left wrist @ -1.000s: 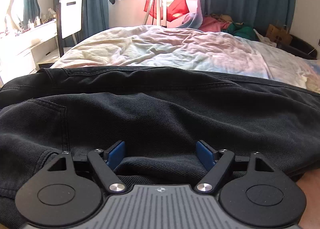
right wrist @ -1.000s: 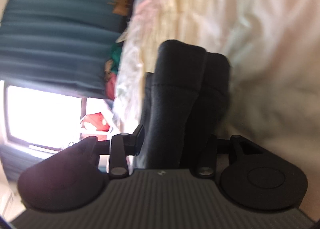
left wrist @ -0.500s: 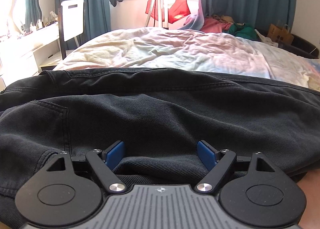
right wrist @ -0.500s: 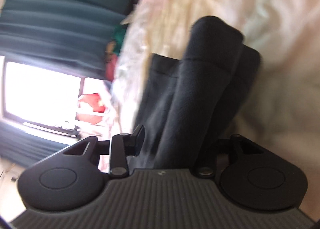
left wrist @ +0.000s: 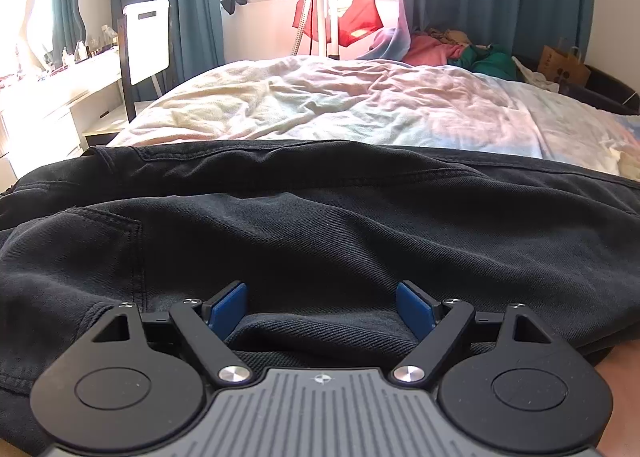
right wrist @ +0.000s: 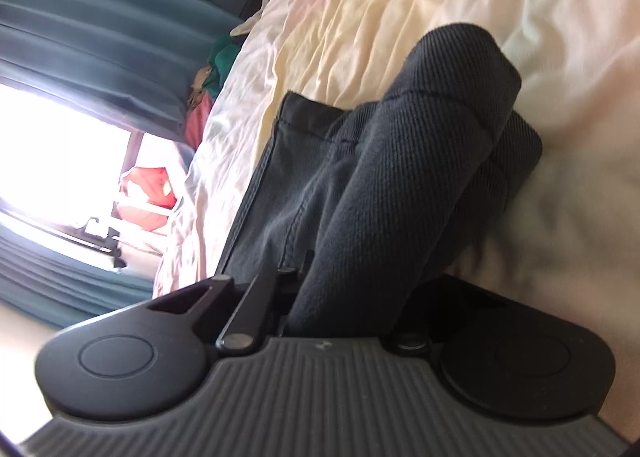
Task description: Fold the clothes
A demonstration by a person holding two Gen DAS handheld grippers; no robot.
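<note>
Black jeans [left wrist: 320,225] lie spread across the near end of the bed, waistband edge toward the far side. My left gripper [left wrist: 320,309] is open, its blue pads [left wrist: 226,309] wide apart with a hump of the denim between them. In the right wrist view the camera is rolled sideways. My right gripper [right wrist: 344,289] is shut on a thick folded bundle of the jeans [right wrist: 420,161], which sticks out past the fingers over the bed; the fingertips are hidden by the cloth.
The bed [left wrist: 340,109] has a rumpled pastel cover. A pile of clothes [left wrist: 452,53] lies at its far right. A white chair [left wrist: 146,39] and dresser stand left. A stand with a red garment [left wrist: 340,17] is by the window. A paper bag [left wrist: 564,65] sits far right.
My right gripper has rolled and swung, so the held denim bundle now leans to the upper right in its view. The left gripper has stayed open, barely shifting.
</note>
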